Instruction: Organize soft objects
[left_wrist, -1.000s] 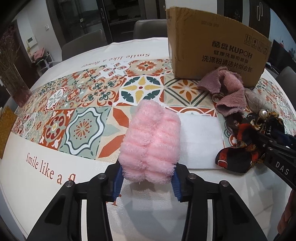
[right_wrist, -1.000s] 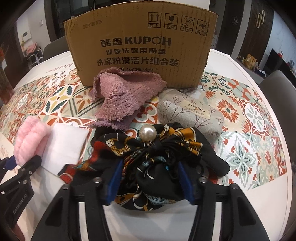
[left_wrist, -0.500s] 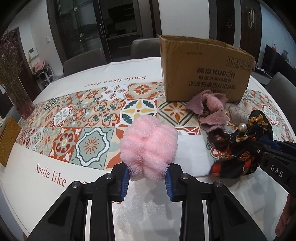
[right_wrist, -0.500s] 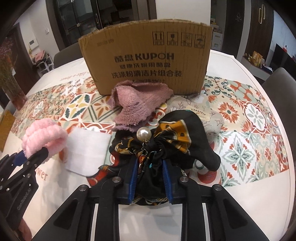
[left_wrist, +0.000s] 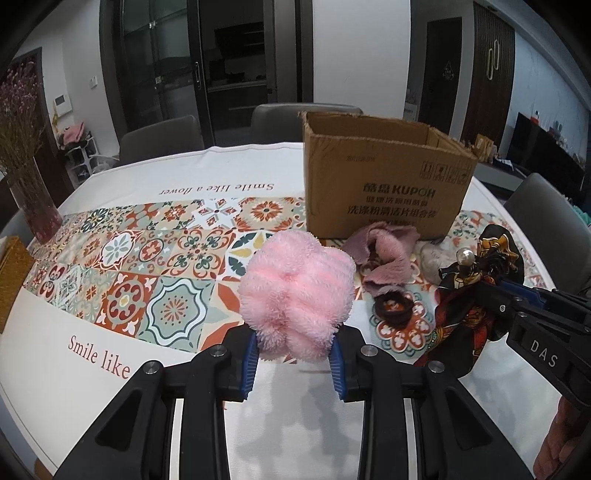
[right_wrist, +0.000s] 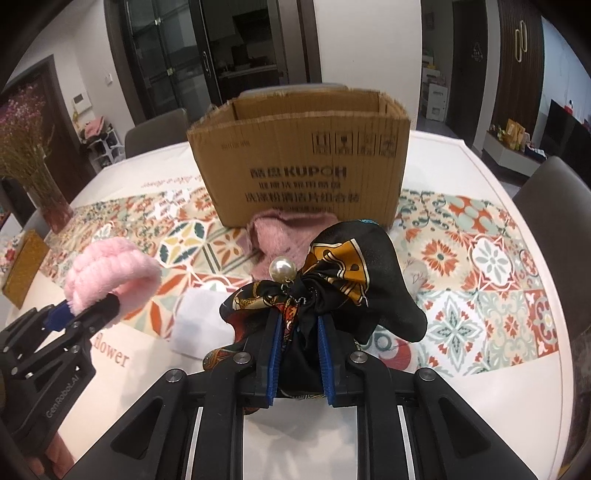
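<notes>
My left gripper (left_wrist: 293, 360) is shut on a fluffy pink towel (left_wrist: 295, 291) and holds it above the table; it also shows in the right wrist view (right_wrist: 110, 273). My right gripper (right_wrist: 299, 354) is shut on a black patterned silk scarf with a pearl (right_wrist: 332, 277), lifted off the table; it also shows in the left wrist view (left_wrist: 476, 295). An open cardboard box (right_wrist: 303, 166) stands behind. A mauve plush cloth (left_wrist: 384, 254) lies in front of the box. A white folded cloth (right_wrist: 197, 321) lies on the table.
A grey printed pouch (left_wrist: 432, 258) lies by the box, and a dark hair tie (left_wrist: 393, 308) sits on the patterned tablecloth (left_wrist: 147, 266). A vase of dried flowers (left_wrist: 26, 192) stands at the far left. Chairs (left_wrist: 162, 136) ring the table.
Both grippers have closed on their items and lifted them up from the table. The pink towel and the scarf now hang in the air; the box's open top has come into view.
</notes>
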